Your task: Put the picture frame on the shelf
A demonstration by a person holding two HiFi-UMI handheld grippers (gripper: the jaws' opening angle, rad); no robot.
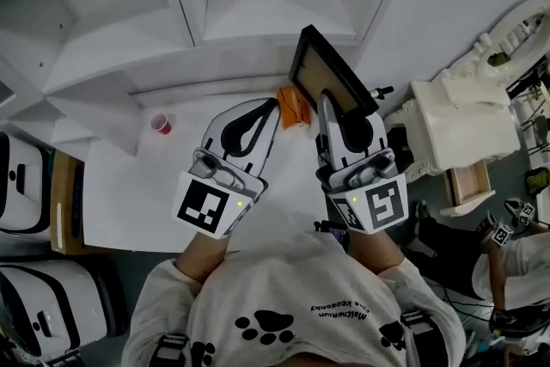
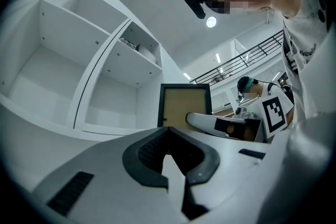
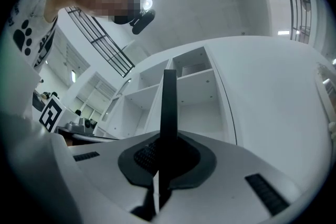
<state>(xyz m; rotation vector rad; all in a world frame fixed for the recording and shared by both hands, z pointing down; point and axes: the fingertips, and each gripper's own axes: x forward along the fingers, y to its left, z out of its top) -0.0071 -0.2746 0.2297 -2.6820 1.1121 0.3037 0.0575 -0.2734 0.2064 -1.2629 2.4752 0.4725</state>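
Observation:
The picture frame (image 1: 331,71), black-rimmed with a tan panel, is held up in front of the white shelf unit (image 1: 258,4). My right gripper (image 1: 327,105) is shut on its lower edge. In the right gripper view the frame (image 3: 168,107) rises edge-on from between the jaws (image 3: 166,139), with open shelf compartments (image 3: 194,97) behind it. My left gripper (image 1: 260,113) hovers just left of the frame, jaws together and holding nothing. The left gripper view shows the frame's (image 2: 184,105) tan face beyond the closed gripper (image 2: 169,132).
A small red cup (image 1: 161,125) and an orange object (image 1: 295,105) sit on the white table (image 1: 129,193) by the shelf's foot. A white ornate cabinet (image 1: 455,120) stands to the right. Another person (image 1: 507,262) with marker cubes is at the lower right.

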